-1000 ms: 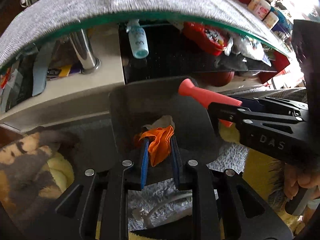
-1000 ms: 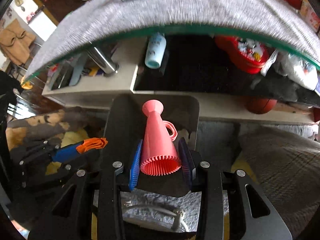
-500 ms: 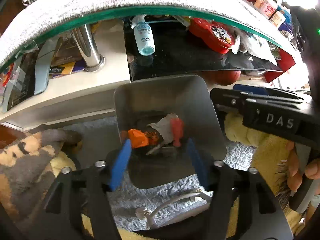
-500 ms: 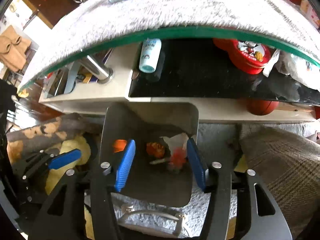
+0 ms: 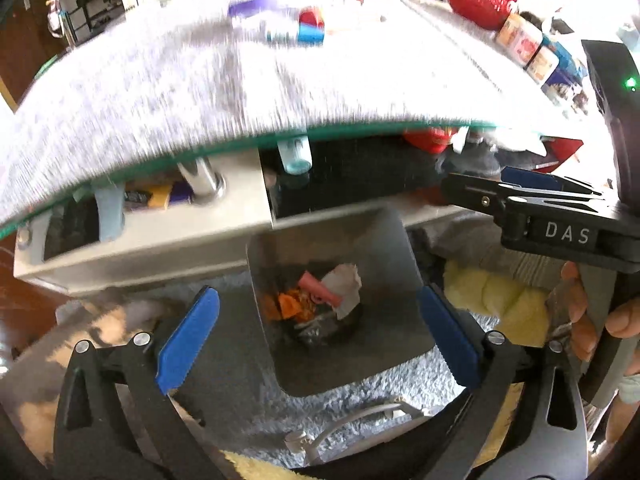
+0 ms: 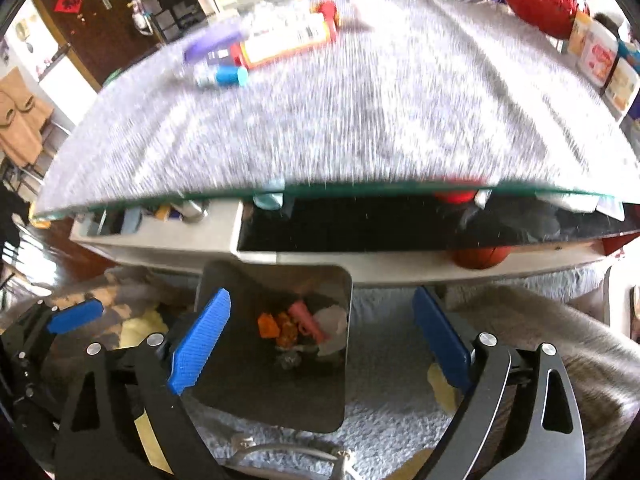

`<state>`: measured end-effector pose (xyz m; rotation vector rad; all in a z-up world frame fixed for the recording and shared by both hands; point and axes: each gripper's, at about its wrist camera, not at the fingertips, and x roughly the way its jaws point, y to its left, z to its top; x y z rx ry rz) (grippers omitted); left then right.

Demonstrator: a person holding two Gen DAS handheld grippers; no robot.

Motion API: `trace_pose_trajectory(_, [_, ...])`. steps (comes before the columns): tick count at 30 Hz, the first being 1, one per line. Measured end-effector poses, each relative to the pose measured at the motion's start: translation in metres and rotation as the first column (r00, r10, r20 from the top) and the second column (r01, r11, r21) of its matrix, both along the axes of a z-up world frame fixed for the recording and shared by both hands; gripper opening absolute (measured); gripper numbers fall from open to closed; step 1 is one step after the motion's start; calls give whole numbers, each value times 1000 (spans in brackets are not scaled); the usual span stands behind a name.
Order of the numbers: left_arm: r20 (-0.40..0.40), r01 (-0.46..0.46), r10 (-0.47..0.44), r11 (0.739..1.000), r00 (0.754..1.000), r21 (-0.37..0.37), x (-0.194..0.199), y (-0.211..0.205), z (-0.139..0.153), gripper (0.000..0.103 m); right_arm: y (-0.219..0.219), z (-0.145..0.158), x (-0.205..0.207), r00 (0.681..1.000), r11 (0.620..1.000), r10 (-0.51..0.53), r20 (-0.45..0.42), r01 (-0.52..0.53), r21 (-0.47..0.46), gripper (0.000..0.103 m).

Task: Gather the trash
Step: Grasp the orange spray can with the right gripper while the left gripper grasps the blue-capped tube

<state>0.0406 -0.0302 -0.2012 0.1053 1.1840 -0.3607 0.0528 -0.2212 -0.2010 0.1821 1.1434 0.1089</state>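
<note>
A grey metal trash bin (image 5: 396, 240) stands on the floor below the table; it also shows in the right wrist view (image 6: 224, 384). Inside lie an orange wrapper (image 5: 289, 303), a pink plastic horn (image 5: 320, 287) and crumpled white paper (image 5: 344, 282); the same orange wrapper (image 6: 267, 325), horn (image 6: 306, 318) and paper (image 6: 332, 320) show in the right wrist view. My left gripper (image 5: 316, 340) is open and empty above the bin. My right gripper (image 6: 320, 332) is open and empty above it too, and it shows at the right of the left wrist view (image 5: 520, 200).
A glass table with a grey cloth (image 5: 200, 88) carries a blue-capped bottle (image 6: 224, 76), a flat orange packet (image 6: 284, 42) and jars (image 6: 600, 56). A shelf (image 5: 160, 236) below holds a bottle (image 5: 296, 156) and clutter. A white cable (image 5: 360, 420) lies on the grey rug.
Both grippers let go of their trash: the orange wrapper and the pink horn dropped into the bin. Both grippers opened wide and rose, tilting up toward the table top.
</note>
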Motion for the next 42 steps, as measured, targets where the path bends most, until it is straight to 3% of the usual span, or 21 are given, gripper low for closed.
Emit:
trace_pose_trajectory(12, [79, -17, 15, 1000, 997, 22, 49, -1, 43, 95, -13, 51, 52, 993, 999, -3, 116, 9, -45, 95])
trace_pose_trajectory(24, [77, -19, 18, 1000, 997, 24, 101, -11, 37, 95, -12, 45, 111, 994, 999, -35, 106, 32, 31, 95])
trace_pose_trajectory(27, [70, -14, 12, 1000, 998, 27, 113, -15, 32, 95, -5, 41, 130, 995, 996, -41, 87, 34, 81, 93])
trace_pose_trajectory(34, [59, -24, 22, 1000, 998, 19, 136, -15, 25, 95, 16, 31, 174, 997, 992, -62, 48, 56, 113, 67])
trace_pose_trajectory(42, [58, -19, 19, 1000, 998, 12, 157, -15, 21, 95, 26, 13, 199, 996, 986, -92, 8, 90, 140, 65])
